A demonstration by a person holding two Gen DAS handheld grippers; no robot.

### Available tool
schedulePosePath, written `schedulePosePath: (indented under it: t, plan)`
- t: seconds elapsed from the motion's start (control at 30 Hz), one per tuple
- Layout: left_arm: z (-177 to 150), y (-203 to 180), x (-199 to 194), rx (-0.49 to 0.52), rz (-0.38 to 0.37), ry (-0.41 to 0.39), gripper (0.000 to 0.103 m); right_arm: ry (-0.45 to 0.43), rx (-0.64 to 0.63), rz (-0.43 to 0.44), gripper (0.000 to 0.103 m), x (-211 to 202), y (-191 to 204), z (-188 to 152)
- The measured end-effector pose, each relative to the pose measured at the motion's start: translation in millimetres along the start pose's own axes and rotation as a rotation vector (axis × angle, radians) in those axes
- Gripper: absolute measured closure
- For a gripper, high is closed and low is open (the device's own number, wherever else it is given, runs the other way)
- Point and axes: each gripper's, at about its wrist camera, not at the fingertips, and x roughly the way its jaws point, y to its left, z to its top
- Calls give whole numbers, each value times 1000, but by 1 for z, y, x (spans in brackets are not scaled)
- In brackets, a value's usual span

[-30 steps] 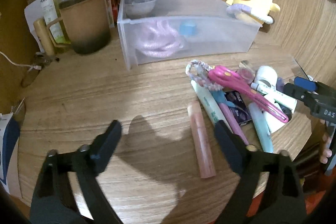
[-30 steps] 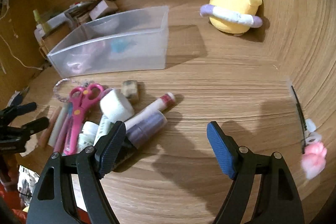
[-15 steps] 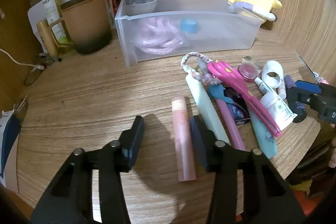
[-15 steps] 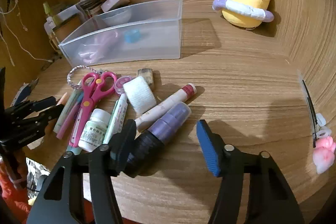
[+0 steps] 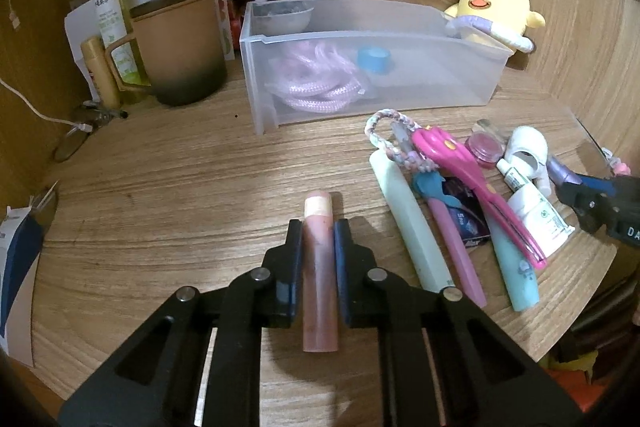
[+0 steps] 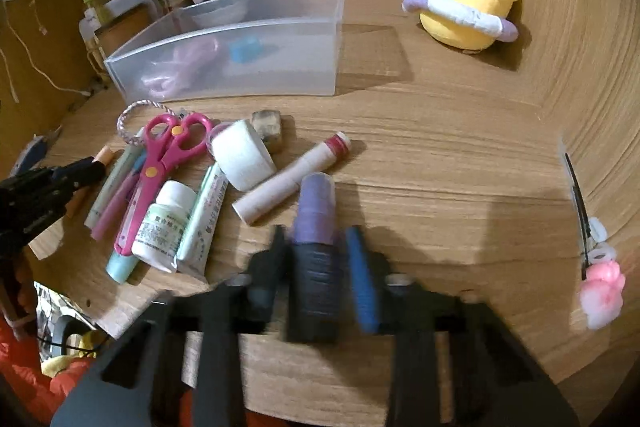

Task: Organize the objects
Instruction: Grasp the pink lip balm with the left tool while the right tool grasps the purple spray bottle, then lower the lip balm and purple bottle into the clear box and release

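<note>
My left gripper (image 5: pixel 317 233) is shut on a pink tube (image 5: pixel 319 267) that lies on the wooden desk (image 5: pixel 180 187). My right gripper (image 6: pixel 318 241) is closed around a purple and black bottle (image 6: pixel 314 247); the view is blurred by motion. A clear plastic bin (image 5: pixel 372 67) at the back holds a pink rope (image 5: pixel 316 83) and a blue cap (image 5: pixel 374 60). A pile of loose items lies in front of it: pink scissors (image 5: pixel 472 179), a pale green tube (image 5: pixel 412 223), a white pill bottle (image 6: pixel 166 219), a white tape roll (image 6: pixel 242 155).
A brown mug (image 5: pixel 180 47), a spray bottle (image 5: pixel 110 11) and papers stand at the back left. A yellow chick plush (image 5: pixel 496 11) sits at the back right. A hair clip with a pink charm (image 6: pixel 600 267) lies at the right. The desk's front edge is close.
Both grippers have moved forward and closed: the left onto the pink tube, the right around the purple and black bottle. Both were wide open a second ago.
</note>
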Motion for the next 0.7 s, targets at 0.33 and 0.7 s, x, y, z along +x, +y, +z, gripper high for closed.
schedulePosePath:
  t: [0.33, 0.7]
  plan:
    - [24, 15, -21, -40, -41, -75, 89, -121, 38, -21, 80, -23, -11, 26]
    - [79, 24, -42, -65, -93, -197, 89, -287, -20, 2, 80, -40, 3, 93]
